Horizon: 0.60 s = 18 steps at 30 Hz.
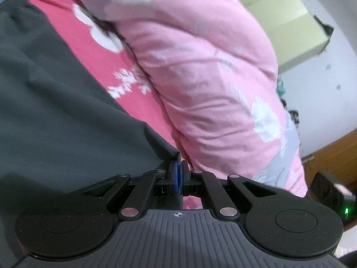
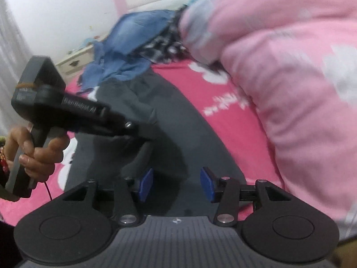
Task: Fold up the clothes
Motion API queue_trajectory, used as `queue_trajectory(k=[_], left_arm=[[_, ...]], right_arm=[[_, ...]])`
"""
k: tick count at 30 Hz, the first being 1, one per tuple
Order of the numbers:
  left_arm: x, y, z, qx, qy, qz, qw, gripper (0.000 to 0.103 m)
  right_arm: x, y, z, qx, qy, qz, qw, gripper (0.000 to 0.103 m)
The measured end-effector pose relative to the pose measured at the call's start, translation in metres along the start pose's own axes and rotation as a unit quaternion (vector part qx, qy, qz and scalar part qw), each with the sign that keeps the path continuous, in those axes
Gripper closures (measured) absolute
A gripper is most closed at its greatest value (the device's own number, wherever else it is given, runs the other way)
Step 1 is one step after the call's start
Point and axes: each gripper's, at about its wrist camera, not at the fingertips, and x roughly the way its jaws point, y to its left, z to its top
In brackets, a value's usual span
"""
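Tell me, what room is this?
Most likely a bedroom. A dark garment lies on a pink flowered bedsheet, a puffy pink quilt is heaped beside it, and a small white nightstand stands by the wall.

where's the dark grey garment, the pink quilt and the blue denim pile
dark grey garment [image 1: 55, 93], left wrist view, on its flat middle.
pink quilt [image 2: 290, 71], right wrist view, on its bulging side.
blue denim pile [image 2: 125, 51], right wrist view, on the crumpled middle of the heap.

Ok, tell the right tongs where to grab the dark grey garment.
Take the near hem of the dark grey garment, straight ahead of the open right tongs. It lies flat on the red sheet, so come in low from the near edge; the left tongs already pinch a corner.
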Motion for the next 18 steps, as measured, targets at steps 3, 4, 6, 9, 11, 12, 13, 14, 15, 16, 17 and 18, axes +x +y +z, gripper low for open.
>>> queue_trajectory(k=[3, 4, 6, 9, 11, 12, 13, 14, 15, 16, 17, 18], left_arm=[[0.035, -0.004, 0.007, -0.001, 0.034, 0.009, 0.9994, 0.101], [0.047, -0.006, 0.01, -0.001, 0.045, 0.012, 0.9989, 0.098], [0.068, -0.005, 0.012, -0.011, 0.069, 0.018, 0.9974, 0.081], [0.084, 0.005, 0.008, -0.043, 0.093, 0.019, 0.9946, 0.064], [0.084, 0.008, 0.007, -0.053, 0.091, 0.014, 0.9943, 0.056], [0.079, 0.007, 0.008, -0.055, 0.086, 0.01, 0.9948, 0.053], [0.073, 0.006, 0.009, -0.056, 0.08, 0.005, 0.9952, 0.051], [0.067, 0.006, 0.01, -0.056, 0.074, 0.001, 0.9956, 0.05], [0.059, 0.004, 0.011, -0.057, 0.067, -0.005, 0.9961, 0.048], [0.047, 0.003, 0.011, -0.055, 0.059, -0.008, 0.9967, 0.046], [0.034, 0.002, 0.011, -0.051, 0.051, -0.01, 0.9974, 0.044], [0.021, 0.002, 0.01, -0.048, 0.042, -0.012, 0.9979, 0.042]], right_arm=[[0.007, -0.018, -0.004, 0.03, 0.004, -0.006, 1.0, 0.053], [0.011, -0.024, -0.005, 0.038, 0.007, -0.009, 0.999, 0.053], [0.018, -0.035, -0.008, 0.055, 0.013, -0.014, 0.998, 0.053], [0.031, -0.05, -0.014, 0.086, 0.03, -0.009, 0.996, 0.053], [0.037, -0.058, -0.018, 0.101, 0.04, -0.008, 0.994, 0.053], [0.039, -0.061, -0.02, 0.104, 0.043, -0.011, 0.994, 0.053], [0.038, -0.063, -0.022, 0.105, 0.044, -0.016, 0.993, 0.053], [0.038, -0.065, -0.023, 0.106, 0.044, -0.02, 0.993, 0.053], [0.038, -0.066, -0.024, 0.107, 0.044, -0.024, 0.993, 0.053], [0.037, -0.069, -0.023, 0.11, 0.041, -0.029, 0.993, 0.053], [0.037, -0.071, -0.022, 0.117, 0.038, -0.03, 0.992, 0.053], [0.037, -0.073, -0.02, 0.123, 0.036, -0.031, 0.991, 0.053]])
